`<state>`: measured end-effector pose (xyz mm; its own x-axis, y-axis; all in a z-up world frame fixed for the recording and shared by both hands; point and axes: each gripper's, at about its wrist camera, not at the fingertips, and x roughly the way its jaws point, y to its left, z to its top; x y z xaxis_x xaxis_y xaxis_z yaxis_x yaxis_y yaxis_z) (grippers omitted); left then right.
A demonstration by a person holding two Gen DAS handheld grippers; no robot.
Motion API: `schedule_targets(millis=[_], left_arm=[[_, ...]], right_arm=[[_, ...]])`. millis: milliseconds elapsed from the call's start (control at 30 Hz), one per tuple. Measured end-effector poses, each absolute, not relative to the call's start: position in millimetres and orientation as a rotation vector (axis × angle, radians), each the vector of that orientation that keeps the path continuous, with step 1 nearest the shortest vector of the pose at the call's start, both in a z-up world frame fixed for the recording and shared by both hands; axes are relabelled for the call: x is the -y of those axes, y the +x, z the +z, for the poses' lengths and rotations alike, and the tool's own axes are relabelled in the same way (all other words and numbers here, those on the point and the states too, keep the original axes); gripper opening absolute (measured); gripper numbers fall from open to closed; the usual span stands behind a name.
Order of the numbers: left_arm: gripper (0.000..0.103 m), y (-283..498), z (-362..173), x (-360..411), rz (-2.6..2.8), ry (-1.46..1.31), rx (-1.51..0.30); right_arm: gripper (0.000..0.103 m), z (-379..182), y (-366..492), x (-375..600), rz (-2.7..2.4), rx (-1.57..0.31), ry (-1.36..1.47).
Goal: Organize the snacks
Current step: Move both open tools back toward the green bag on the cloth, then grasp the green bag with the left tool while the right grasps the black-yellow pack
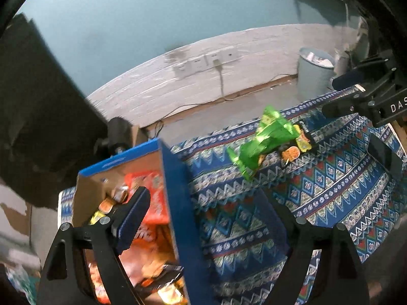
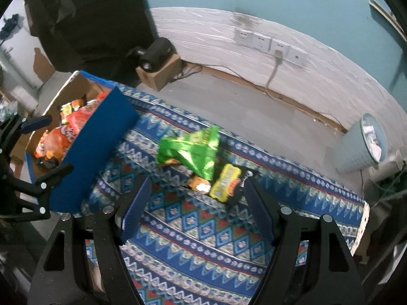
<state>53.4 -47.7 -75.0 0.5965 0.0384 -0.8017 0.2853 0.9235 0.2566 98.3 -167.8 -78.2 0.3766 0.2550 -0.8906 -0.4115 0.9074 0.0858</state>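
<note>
both claws are spread and empty, the right claw (image 2: 197, 208) just short of the green snack bag (image 2: 193, 150) overlapping smaller packets (image 2: 225, 183) on the counter (image 2: 203, 241), so a careless pinch could snag several, while the left claw (image 1: 203, 218) straddles the blue box (image 1: 175, 178) wall

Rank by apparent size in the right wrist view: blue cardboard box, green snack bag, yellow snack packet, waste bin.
1. blue cardboard box
2. green snack bag and waste bin: similar, and the bin stands farther off, so unranked
3. yellow snack packet
</note>
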Motion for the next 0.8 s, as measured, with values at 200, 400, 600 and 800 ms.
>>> schedule_targets(millis=[200,400,600,800], left_arm=[[0.087,73.2,-86.1,66.7,-0.21,0.374,-0.943],[0.087,97.0,-102.3,85.4,-0.258,0.422,-0.972],[0.087,122.3,-124.7,102.1,-0.309,0.434,-1.022],[0.087,138.1,-149.9,117.9,-0.36,0.467,-1.065]], right_arm=[[0.076,-93.5,107.1,192.3,0.403,-1.13,-0.129],[0.076,-112.0,121.5,211.9,0.385,-1.158,-0.124],[0.076,-124.6,136.4,226.0,0.361,-1.179,-0.128],[0.076,-136.8,145.6,231.2,0.367,-1.201,-0.129]])
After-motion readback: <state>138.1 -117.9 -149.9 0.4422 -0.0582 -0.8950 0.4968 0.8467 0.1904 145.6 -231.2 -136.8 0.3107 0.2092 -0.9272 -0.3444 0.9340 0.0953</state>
